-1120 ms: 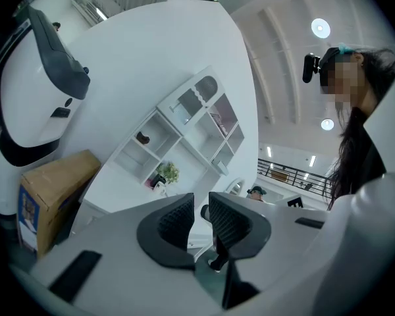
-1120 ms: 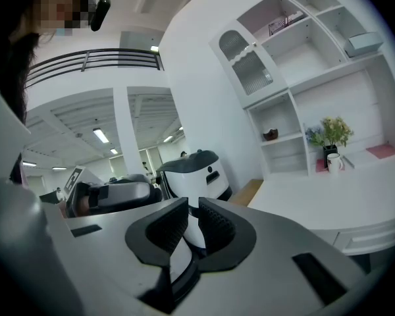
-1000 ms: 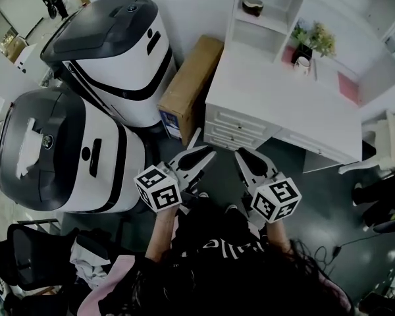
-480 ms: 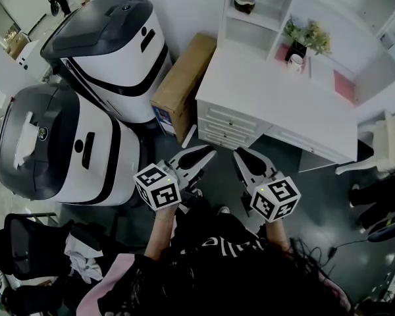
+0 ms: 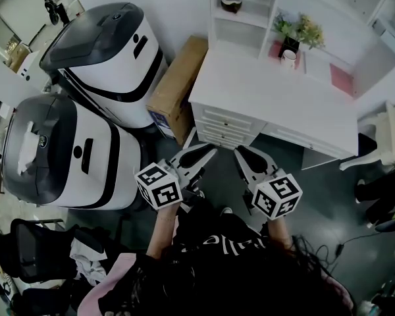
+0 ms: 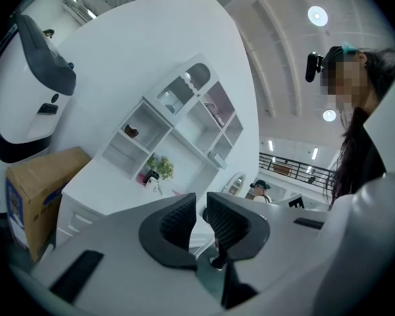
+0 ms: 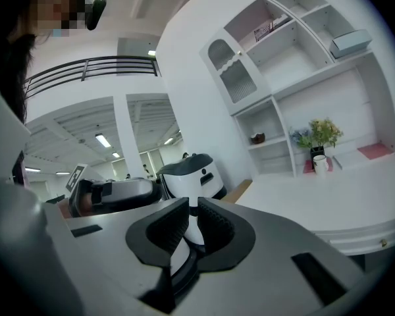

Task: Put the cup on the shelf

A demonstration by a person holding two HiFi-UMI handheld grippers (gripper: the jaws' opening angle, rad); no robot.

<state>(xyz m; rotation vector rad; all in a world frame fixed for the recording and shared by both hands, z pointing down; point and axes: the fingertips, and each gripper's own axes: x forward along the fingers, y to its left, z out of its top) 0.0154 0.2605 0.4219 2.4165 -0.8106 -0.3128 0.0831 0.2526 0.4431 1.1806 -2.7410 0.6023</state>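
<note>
Left tongs (image 5: 201, 155): shut, only a thin slit between the ribbed black pads, nothing gripped. Right tongs (image 5: 245, 157): same state, pads together, empty. Both are held side by side, low over the dark floor (image 5: 316, 196) in front of the table (image 5: 270, 104), well apart from the cup.

Cup (image 5: 289, 58): small, white, plain, upright with its mouth up. It stands at the back of the white table, under the shelf unit (image 5: 240, 20), just beside a potted plant (image 5: 296, 28) in a dark pot. In the right gripper view the cup (image 7: 320, 164) sits on a reddish mat (image 7: 308, 167) in front of the plant.

Shelf unit: white, open compartments; one holds a dark bowl (image 5: 231, 3).

Left of the table: a cardboard box (image 5: 174, 87) leaning against it, then two large white and dark-grey machines (image 5: 108, 51).
</note>
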